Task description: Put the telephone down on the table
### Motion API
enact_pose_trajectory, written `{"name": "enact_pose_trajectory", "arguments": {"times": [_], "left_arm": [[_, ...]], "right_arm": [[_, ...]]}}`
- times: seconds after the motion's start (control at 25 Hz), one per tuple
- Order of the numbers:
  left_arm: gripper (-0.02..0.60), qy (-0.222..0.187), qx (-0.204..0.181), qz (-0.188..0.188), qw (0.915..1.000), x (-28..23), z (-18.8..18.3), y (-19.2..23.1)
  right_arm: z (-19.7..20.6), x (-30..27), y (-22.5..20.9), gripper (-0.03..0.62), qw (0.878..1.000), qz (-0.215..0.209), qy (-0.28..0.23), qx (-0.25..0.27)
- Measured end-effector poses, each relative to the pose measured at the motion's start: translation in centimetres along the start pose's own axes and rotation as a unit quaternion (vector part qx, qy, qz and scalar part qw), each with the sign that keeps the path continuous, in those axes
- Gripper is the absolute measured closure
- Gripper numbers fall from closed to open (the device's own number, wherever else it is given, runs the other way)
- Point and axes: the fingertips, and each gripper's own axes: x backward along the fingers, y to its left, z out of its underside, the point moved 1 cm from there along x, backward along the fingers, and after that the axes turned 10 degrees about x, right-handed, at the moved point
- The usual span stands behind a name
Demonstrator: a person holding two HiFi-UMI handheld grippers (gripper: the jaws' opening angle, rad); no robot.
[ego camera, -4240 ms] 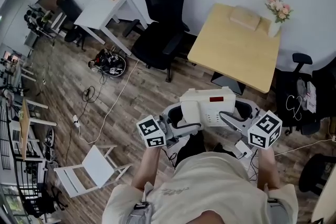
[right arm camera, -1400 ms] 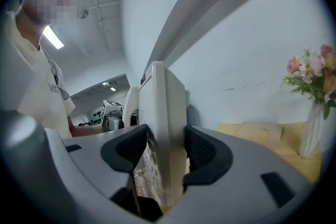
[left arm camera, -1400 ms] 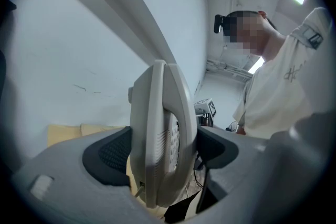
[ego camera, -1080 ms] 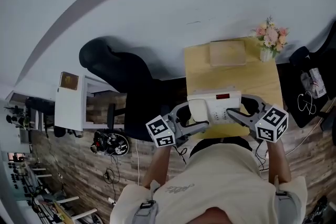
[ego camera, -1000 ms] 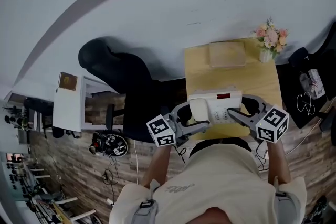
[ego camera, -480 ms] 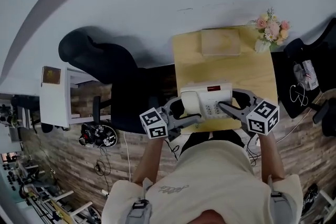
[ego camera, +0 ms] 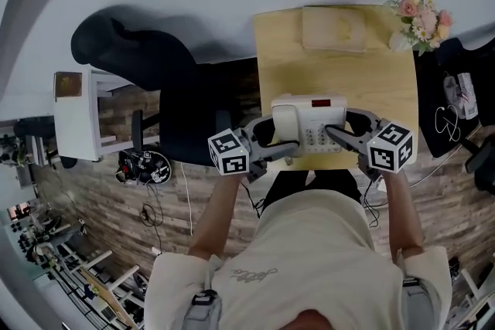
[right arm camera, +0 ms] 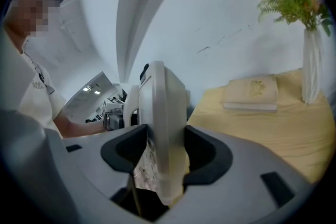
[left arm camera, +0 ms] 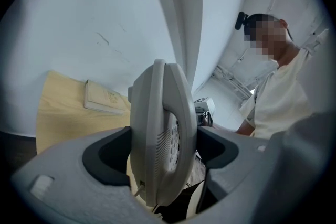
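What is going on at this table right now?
A person grips a white telephone from both sides, the left gripper shut on its handset end and the right gripper on its keypad end, over the near edge of a wooden table. A book and flowers sit at the far end.

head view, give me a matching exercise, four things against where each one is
Things:
1 telephone
2 book
3 flowers
4 chair

Places:
A far right corner of the table
B on the floor, left of the table
C held by the left gripper and right gripper
D lying flat at the table's far edge

Pairs: 1-C, 2-D, 3-A, 4-B
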Motion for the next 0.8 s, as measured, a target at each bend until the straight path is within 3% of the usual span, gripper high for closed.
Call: {"name": "enact_pose_trajectory", "arguments": {"times": [0.8], "left_arm": [[0.207, 0.021, 0.101, -0.023, 0.9944, -4.3, 0.9, 12.6]], "right_arm": [[5.2, -6.5, -11.1, 0.368, 0.995, -0.022, 0.04, -0.087]]}}
